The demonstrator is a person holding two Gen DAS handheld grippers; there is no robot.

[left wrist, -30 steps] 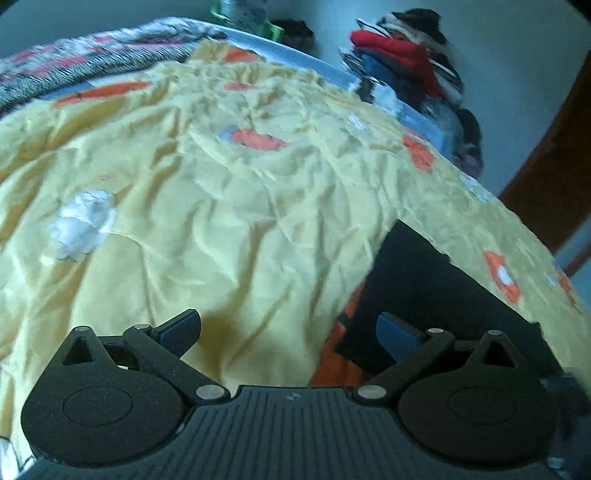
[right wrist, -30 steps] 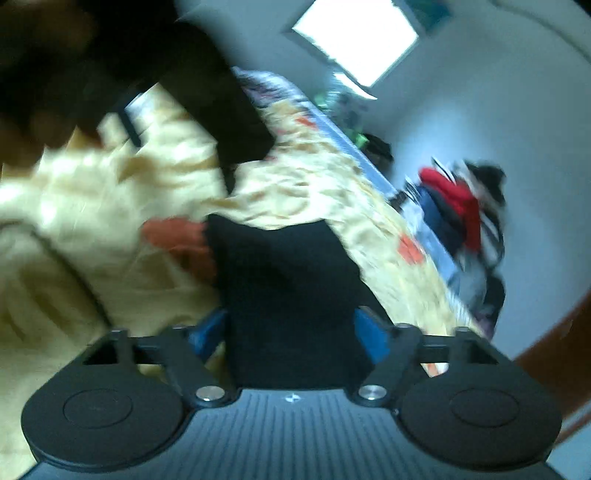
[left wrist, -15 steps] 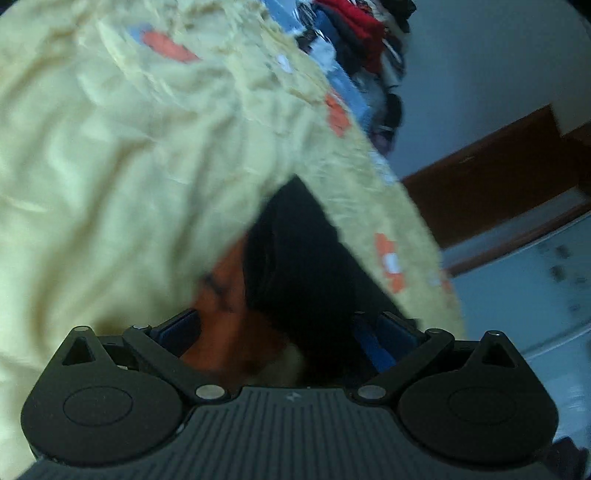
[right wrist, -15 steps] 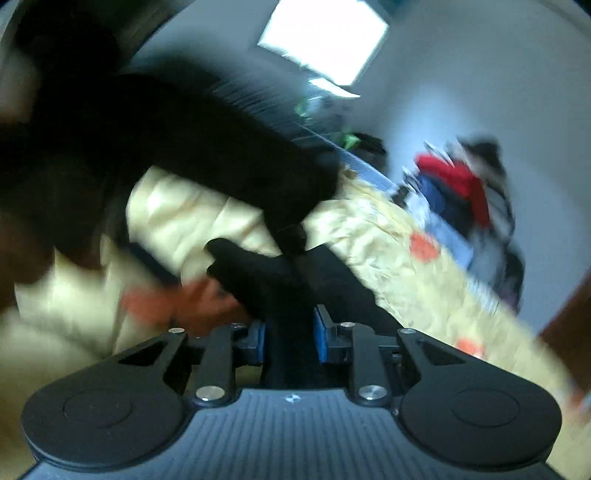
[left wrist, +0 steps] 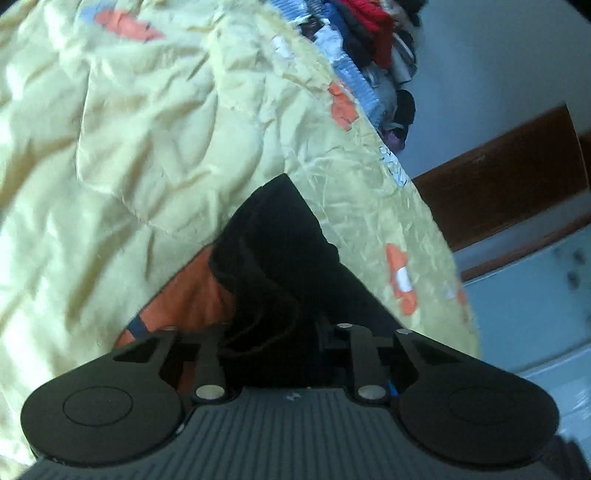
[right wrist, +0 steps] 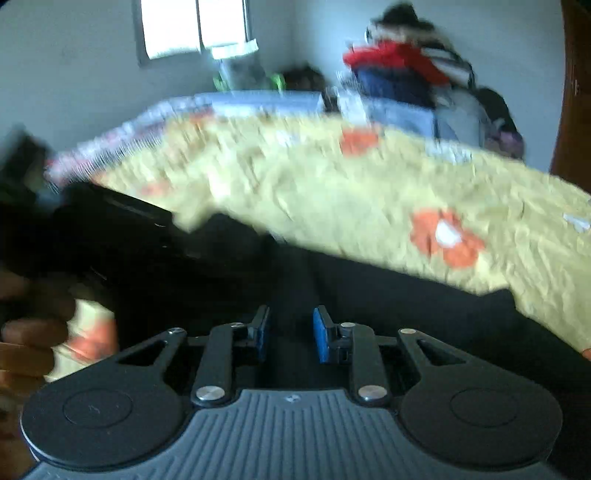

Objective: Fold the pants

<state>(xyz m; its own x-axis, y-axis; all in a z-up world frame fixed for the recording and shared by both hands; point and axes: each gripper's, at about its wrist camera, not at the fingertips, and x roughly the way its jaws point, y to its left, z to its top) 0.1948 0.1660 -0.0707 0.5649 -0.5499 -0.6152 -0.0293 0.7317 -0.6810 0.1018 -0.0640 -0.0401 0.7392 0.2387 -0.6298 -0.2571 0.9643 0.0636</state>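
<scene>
Black pants [left wrist: 280, 251] lie on a yellow bed cover [left wrist: 129, 147] with orange patches, close to its right edge. My left gripper [left wrist: 277, 332] is at the near corner of the pants; its jaws are closing and bunched black fabric fills the gap and hides the pads. In the blurred right wrist view the pants [right wrist: 406, 295] spread dark across the lower half. My right gripper [right wrist: 290, 328] has its blue pads [right wrist: 321, 332] close together with dark fabric between them. A person's fingers [right wrist: 22, 332] show at the left edge.
A pile of clothes [left wrist: 369, 37] is heaped beyond the far side of the bed, also seen as the clothes pile [right wrist: 406, 70]. A brown wooden panel [left wrist: 498, 173] stands to the right of the bed. A window [right wrist: 192, 26] is on the far wall.
The left gripper moved to the pants' corner and its wide jaws came in on the fabric. The right gripper's jaws closed on the pants, and it rolled and swung sideways.
</scene>
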